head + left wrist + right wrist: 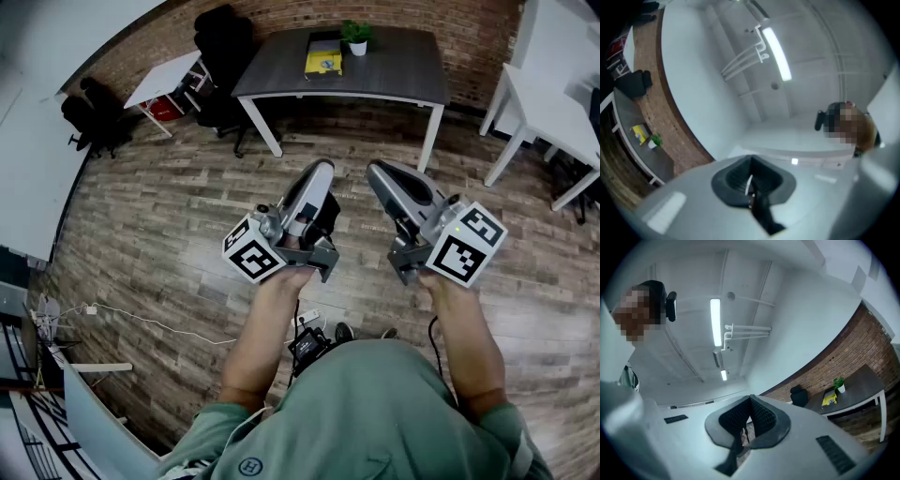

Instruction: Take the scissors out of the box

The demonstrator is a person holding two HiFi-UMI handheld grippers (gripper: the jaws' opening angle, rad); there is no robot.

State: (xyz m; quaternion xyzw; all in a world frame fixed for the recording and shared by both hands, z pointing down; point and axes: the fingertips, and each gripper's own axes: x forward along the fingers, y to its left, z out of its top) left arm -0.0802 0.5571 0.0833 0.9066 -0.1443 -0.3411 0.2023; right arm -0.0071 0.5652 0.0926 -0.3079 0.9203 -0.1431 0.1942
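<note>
Left gripper (pixel 322 168): held at chest height and tipped up toward the ceiling, jaws clenched pad against pad with nothing between them.
Right gripper (pixel 375 170): just beside the left one, apart from it, jaws likewise pressed together and empty.
Task thing: a yellow box (pixel 324 56) lies on the dark bench (pixel 398 67) well ahead of both grippers, near its back edge; the scissors cannot be made out from here.
Beside the box: a potted plant (pixel 356 37), just to its right.
Open room: bare wooden floor (pixel 159 216) runs between the person and the bench's front edge.
Edges: brick wall (pixel 281 13) behind the bench; a white table (pixel 553 108) to the right, a small white table (pixel 167 79) to the left.
In the way: black office chairs (pixel 221 58) at the bench's left corner; a white cable (pixel 155 323) trails on the floor at the left.
</note>
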